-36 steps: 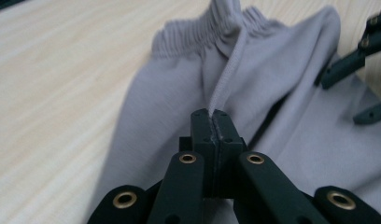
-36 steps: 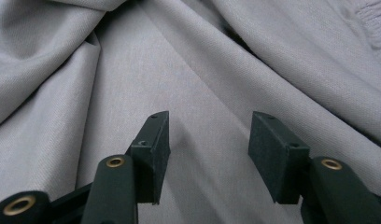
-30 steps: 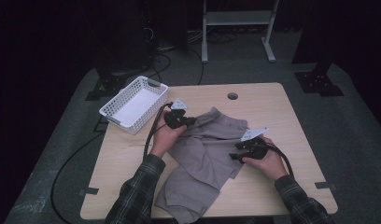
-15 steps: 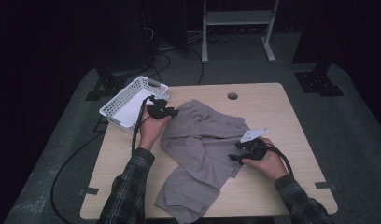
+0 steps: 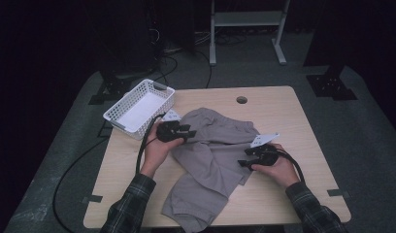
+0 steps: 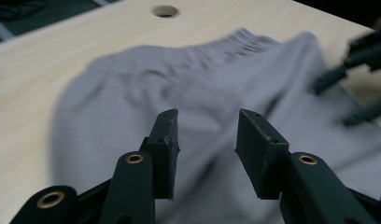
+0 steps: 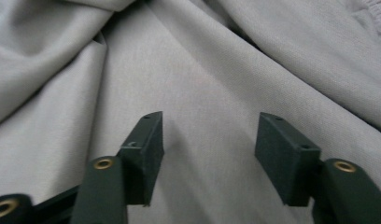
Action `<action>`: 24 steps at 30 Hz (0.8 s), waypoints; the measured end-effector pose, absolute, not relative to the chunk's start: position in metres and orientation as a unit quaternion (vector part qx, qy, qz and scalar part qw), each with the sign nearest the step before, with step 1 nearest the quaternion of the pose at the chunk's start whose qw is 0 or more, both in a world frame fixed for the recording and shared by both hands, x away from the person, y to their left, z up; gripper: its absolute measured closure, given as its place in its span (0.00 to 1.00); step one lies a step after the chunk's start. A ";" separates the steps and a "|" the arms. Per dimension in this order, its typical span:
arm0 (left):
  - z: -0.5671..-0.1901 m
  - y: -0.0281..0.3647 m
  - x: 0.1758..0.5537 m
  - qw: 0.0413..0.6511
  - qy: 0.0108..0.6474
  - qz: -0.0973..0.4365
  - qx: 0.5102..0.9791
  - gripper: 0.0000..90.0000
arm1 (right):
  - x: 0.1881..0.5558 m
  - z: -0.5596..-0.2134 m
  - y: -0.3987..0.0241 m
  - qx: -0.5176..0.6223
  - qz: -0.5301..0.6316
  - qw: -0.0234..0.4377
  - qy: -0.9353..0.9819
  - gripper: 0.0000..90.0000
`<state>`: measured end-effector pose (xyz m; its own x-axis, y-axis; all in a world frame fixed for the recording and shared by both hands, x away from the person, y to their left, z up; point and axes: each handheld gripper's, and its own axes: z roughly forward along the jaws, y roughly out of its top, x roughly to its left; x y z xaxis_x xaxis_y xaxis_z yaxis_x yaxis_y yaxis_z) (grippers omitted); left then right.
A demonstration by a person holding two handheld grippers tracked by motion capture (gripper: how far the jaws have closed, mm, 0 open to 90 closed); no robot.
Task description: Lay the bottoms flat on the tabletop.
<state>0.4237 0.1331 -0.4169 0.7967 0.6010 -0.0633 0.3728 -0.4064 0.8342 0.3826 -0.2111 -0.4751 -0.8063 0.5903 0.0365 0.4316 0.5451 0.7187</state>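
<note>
A grey garment with an elastic waistband lies crumpled across the middle of the wooden table. My left gripper hovers at the cloth's left edge. Its jaws have just been opening and stand open above the fabric, with nothing between them. My right gripper rests at the garment's right edge. Its jaws have just closed a little but stay open, lying over smooth cloth without pinching it. The right gripper is blurred at the far right of the left gripper view.
A white mesh basket stands at the table's back left corner, close behind my left hand. A round cable hole sits near the far edge. A black cable trails off the left side. The floor around is dark.
The left gripper let go of the cloth, swung left toward the basket, then came back right to the garment's edge with open jaws. The garment spread wider. The right hand stayed put.
</note>
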 end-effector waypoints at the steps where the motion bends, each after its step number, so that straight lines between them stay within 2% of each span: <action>1: -0.417 0.131 0.420 0.457 0.289 0.122 0.832 0.64 | 0.381 -0.473 -0.211 0.292 0.383 0.103 0.870 0.49; 6: -0.416 0.124 0.398 0.459 0.269 0.119 0.838 0.59 | 0.371 -0.463 -0.206 0.282 0.414 0.085 0.862 0.54; 12: -0.417 0.113 0.367 0.461 0.249 0.104 0.845 0.55 | 0.363 -0.462 -0.193 0.261 0.415 0.063 0.870 0.55; 24: -0.446 0.078 0.332 0.430 0.218 0.058 0.874 0.48 | 0.356 -0.470 -0.178 0.227 0.390 0.029 0.892 0.62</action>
<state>0.3318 0.0781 -0.4456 0.8986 0.4303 -0.0859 0.3305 -0.5348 0.7777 0.3561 -0.1776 -0.4701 -0.8950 0.4281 0.1255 0.3827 0.5923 0.7090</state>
